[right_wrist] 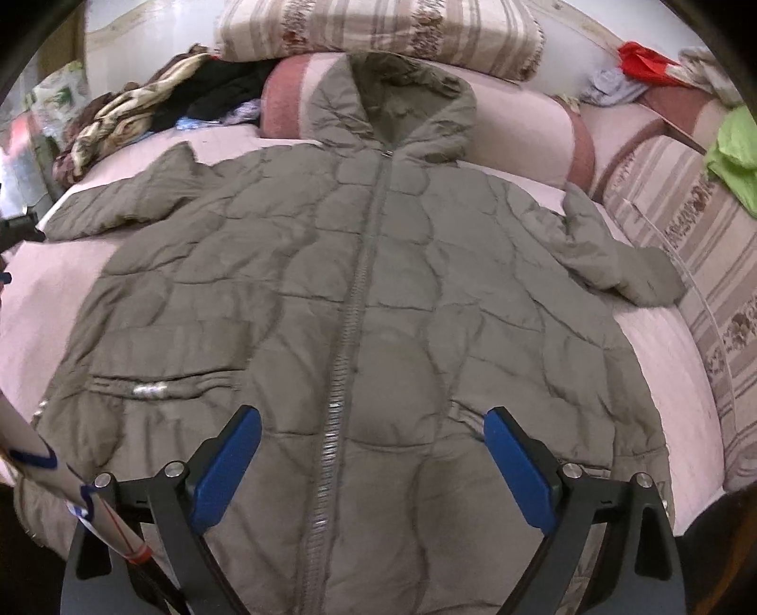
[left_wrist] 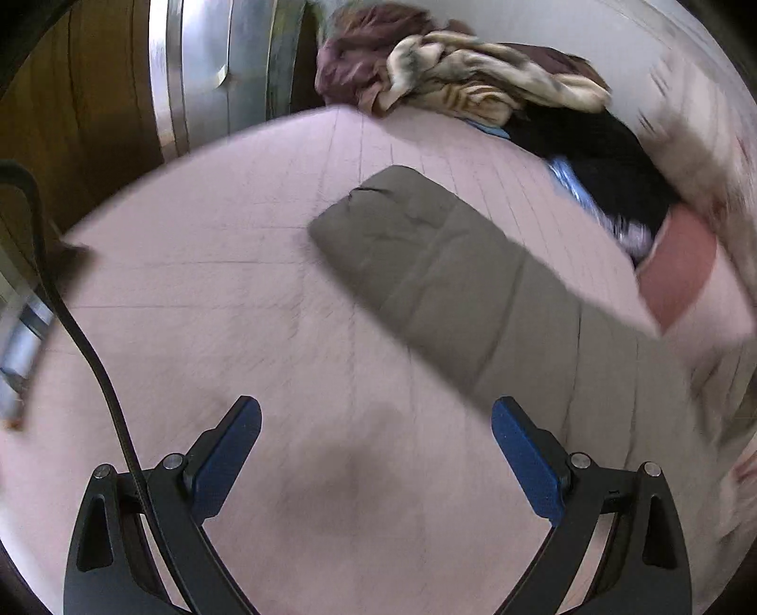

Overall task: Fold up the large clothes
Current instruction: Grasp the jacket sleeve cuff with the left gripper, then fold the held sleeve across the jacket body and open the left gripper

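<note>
A large olive quilted hooded jacket (right_wrist: 369, 293) lies flat and zipped on a pink bed (right_wrist: 42, 303), hood toward the pillows, both sleeves spread out. My right gripper (right_wrist: 374, 454) is open and empty, hovering over the jacket's lower front near the zipper. In the left wrist view one jacket sleeve (left_wrist: 454, 284) stretches across the pink bed (left_wrist: 213, 284). My left gripper (left_wrist: 376, 449) is open and empty above bare sheet, just left of and below that sleeve.
A pile of brown, beige and black clothes (left_wrist: 473, 85) lies at the bed's far corner, also in the right view (right_wrist: 142, 109). Striped pillows (right_wrist: 378, 33) and a pink bolster (right_wrist: 520, 123) sit at the head. A wardrobe (left_wrist: 208, 71) stands beyond the bed. A black cable (left_wrist: 94, 350) hangs left.
</note>
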`<state>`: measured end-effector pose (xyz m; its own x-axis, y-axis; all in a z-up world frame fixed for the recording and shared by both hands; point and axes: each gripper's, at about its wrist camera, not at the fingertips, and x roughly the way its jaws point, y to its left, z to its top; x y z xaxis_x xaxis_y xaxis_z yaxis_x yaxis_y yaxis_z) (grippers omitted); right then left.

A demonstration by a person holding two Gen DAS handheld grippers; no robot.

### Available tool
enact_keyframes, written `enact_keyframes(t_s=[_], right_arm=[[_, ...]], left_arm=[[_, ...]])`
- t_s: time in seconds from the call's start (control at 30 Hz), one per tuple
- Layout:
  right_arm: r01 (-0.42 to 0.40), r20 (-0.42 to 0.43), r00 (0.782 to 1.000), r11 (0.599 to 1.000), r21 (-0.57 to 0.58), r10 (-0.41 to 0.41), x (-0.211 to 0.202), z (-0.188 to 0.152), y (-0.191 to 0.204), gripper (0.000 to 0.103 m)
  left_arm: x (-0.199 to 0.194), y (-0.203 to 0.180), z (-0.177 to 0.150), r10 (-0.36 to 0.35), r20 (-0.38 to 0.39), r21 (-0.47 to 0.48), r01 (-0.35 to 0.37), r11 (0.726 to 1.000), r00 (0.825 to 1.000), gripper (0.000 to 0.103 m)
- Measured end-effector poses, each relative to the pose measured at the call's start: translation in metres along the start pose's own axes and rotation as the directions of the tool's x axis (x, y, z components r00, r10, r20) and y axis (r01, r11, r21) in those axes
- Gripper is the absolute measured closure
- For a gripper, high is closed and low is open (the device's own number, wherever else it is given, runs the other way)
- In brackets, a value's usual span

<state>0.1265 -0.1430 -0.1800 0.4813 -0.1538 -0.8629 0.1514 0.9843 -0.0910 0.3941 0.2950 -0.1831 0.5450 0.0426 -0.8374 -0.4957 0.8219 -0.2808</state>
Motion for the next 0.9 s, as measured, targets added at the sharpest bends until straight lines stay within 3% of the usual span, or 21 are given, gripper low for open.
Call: enact_keyframes(t_s=[0.1,0.2,0.33,0.43,0.5,0.53,0.57,0.6,0.73,0.9], right_arm=[[0.020,-0.018,1.000,1.000,0.019,-0.020,0.009,0.000,-0.007,0.006],[0.037,-0.039,0.999,0.999,0.033,-0.036,0.018,0.001,-0.011,0.006],[0.055,-0.055,0.997,0.998,0.040,-0.053,0.027,0.001,-0.019,0.006],[0.069,-0.056,0.996,0.996,0.063,-0.065,0.030,0.000,-0.026,0.006],[0.067,-0.043,0.997,0.993,0.093,-0.063,0.028,0.000,-0.033,0.006],[0.072,-0.034,0.997,0.992,0.105,-0.069,0.025,0.001,-0.036,0.006],[0.078,-0.022,0.997,0.991,0.111,-0.076,0.021,0.002,-0.039,0.006],[0.081,-0.010,0.997,0.990,0.113,-0.081,0.018,0.003,-0.041,0.006],[0.099,0.036,0.994,0.989,0.114,-0.104,0.003,0.004,-0.051,0.006],[0.089,0.068,0.993,0.984,0.154,-0.101,-0.013,0.002,-0.066,0.006]], left_arm=[[0.034,0.012,0.027,-0.148,-0.057,-0.156,0.137,0.978,0.987,0.006],[0.047,0.009,0.042,-0.165,-0.004,-0.193,0.161,0.968,0.986,0.001],[0.058,-0.004,0.052,-0.107,0.028,-0.144,0.110,0.983,0.994,0.001],[0.064,-0.017,0.056,-0.008,0.042,-0.075,0.011,0.997,0.999,0.004],[0.067,-0.028,0.059,0.108,0.054,-0.025,-0.107,0.994,0.993,0.036],[0.065,-0.029,0.058,0.137,0.058,0.001,-0.137,0.991,0.989,0.045],[0.063,-0.036,0.058,0.159,0.057,0.044,-0.162,0.986,0.986,0.067],[0.060,-0.037,0.058,0.158,0.049,0.060,-0.161,0.985,0.986,0.080],[0.026,-0.054,0.060,0.091,0.047,0.093,-0.095,0.991,0.995,0.088],[-0.054,-0.112,0.044,-0.110,0.094,0.193,0.090,0.977,0.989,0.089]])
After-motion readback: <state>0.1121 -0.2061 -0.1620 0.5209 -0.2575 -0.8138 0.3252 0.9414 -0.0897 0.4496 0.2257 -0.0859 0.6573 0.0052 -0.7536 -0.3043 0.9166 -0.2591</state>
